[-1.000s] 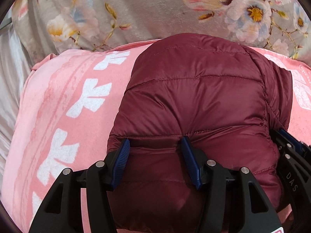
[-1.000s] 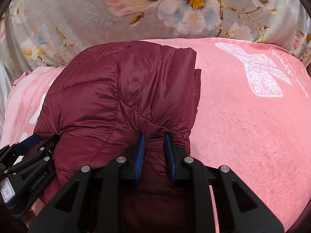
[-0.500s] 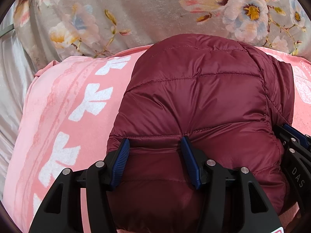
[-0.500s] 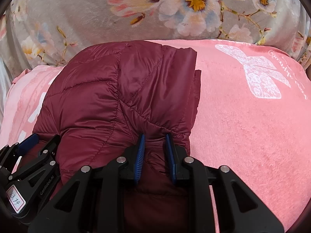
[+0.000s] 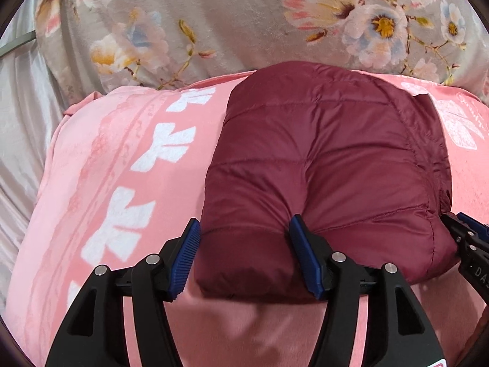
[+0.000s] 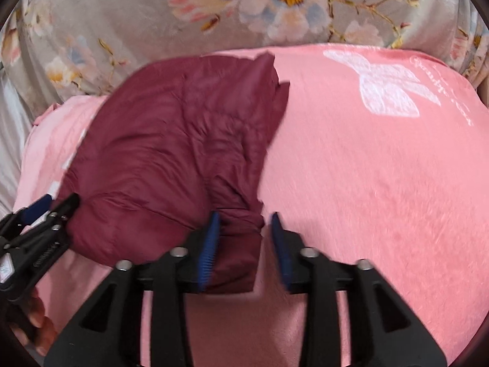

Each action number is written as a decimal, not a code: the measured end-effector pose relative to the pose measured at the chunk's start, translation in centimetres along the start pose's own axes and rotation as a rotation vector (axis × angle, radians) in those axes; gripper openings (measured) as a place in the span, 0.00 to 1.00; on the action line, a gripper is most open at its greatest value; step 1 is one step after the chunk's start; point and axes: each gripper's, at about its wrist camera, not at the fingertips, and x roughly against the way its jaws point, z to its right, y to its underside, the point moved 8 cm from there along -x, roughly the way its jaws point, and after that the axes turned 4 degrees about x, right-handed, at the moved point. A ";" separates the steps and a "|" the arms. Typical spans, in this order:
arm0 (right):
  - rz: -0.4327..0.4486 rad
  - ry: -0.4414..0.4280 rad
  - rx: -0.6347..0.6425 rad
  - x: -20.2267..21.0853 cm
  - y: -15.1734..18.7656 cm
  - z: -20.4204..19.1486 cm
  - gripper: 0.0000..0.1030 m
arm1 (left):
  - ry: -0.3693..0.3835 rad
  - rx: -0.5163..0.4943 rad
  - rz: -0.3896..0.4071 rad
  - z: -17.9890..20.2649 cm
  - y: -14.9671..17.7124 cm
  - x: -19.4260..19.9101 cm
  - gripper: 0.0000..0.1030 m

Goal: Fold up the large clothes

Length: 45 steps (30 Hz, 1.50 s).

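A maroon quilted puffer jacket (image 5: 330, 165) lies folded into a thick bundle on a pink blanket (image 5: 101, 189). My left gripper (image 5: 244, 253) is open, its blue pads wide apart around the near left edge of the bundle. My right gripper (image 6: 244, 244) is open, with the near right corner of the jacket (image 6: 171, 153) loose between the pads. The right gripper also shows at the right edge of the left wrist view (image 5: 467, 238), and the left gripper at the left edge of the right wrist view (image 6: 36, 226).
The pink blanket (image 6: 366, 168) has white bow prints and spreads to the right of the jacket. A grey floral cover (image 5: 214, 21) lies behind it. Pale satin fabric (image 5: 21, 116) lies at the far left.
My right gripper has opened and let go of the jacket's corner. Both grippers have drawn back towards me, and the jacket's near edge now rests on the blanket.
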 end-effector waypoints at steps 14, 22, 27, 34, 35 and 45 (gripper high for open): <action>0.077 0.110 0.073 9.2 7.1 -1.0 0.61 | -0.057 0.038 -0.019 -1.5 6.1 6.4 0.73; 0.071 0.119 0.043 11.5 10.9 -1.1 0.70 | -0.057 0.070 -0.053 -1.7 10.6 8.7 0.73; 0.103 0.128 0.064 12.7 11.6 -1.7 0.76 | -0.064 0.091 -0.037 -1.9 11.7 9.9 0.77; 0.102 0.145 0.072 12.6 11.7 -1.8 0.77 | -0.050 0.116 -0.004 -2.2 11.7 10.5 0.83; 0.098 0.145 0.074 12.5 11.7 -1.8 0.77 | -0.051 0.114 -0.007 -2.1 11.7 10.4 0.83; 0.081 0.163 0.098 12.0 12.0 -2.3 0.77 | -0.060 0.079 0.001 -1.3 11.8 10.5 0.83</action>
